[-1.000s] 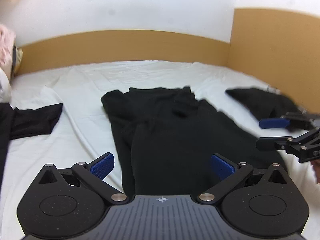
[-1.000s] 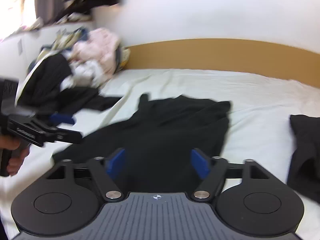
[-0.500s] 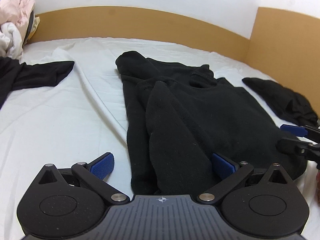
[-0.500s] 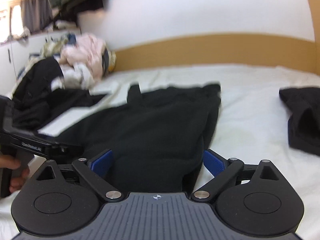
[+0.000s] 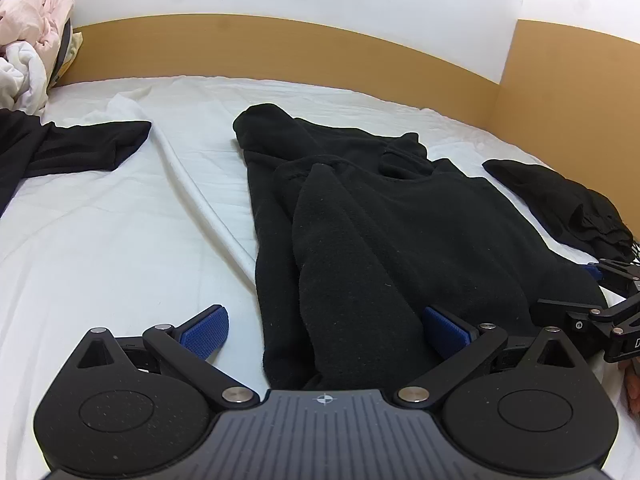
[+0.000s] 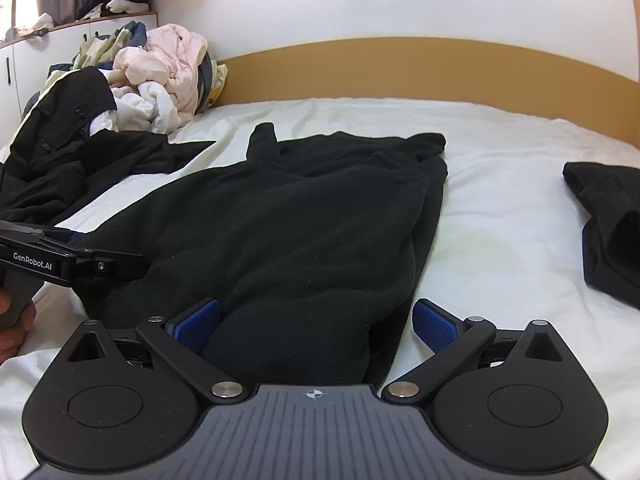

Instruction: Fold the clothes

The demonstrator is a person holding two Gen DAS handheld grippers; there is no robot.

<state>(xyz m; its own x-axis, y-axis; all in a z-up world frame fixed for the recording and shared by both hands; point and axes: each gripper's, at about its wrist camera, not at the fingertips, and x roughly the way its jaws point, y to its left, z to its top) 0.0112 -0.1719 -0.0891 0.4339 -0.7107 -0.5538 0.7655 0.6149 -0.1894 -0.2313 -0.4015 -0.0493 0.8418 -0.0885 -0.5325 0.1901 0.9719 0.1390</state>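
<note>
On the white bed (image 5: 100,240), both wide-open grippers, left gripper (image 5: 324,326) and right gripper (image 6: 316,320), had descended to the black fleece's (image 5: 400,220) near hem, holding nothing; grasping for a fold seemed next.

I note the black fleece garment (image 5: 400,240) is matt, napped cloth with lint specks. The bed sheet (image 5: 100,240) is white woven cloth, creased. The left gripper (image 5: 324,326) has matt black plastic links, ribbed blue pads (image 5: 204,330) and bright metal pivot pins (image 5: 240,394); the right gripper (image 6: 316,320) looks alike. The headboard (image 6: 400,68) is smooth tan wood-look board.
</note>
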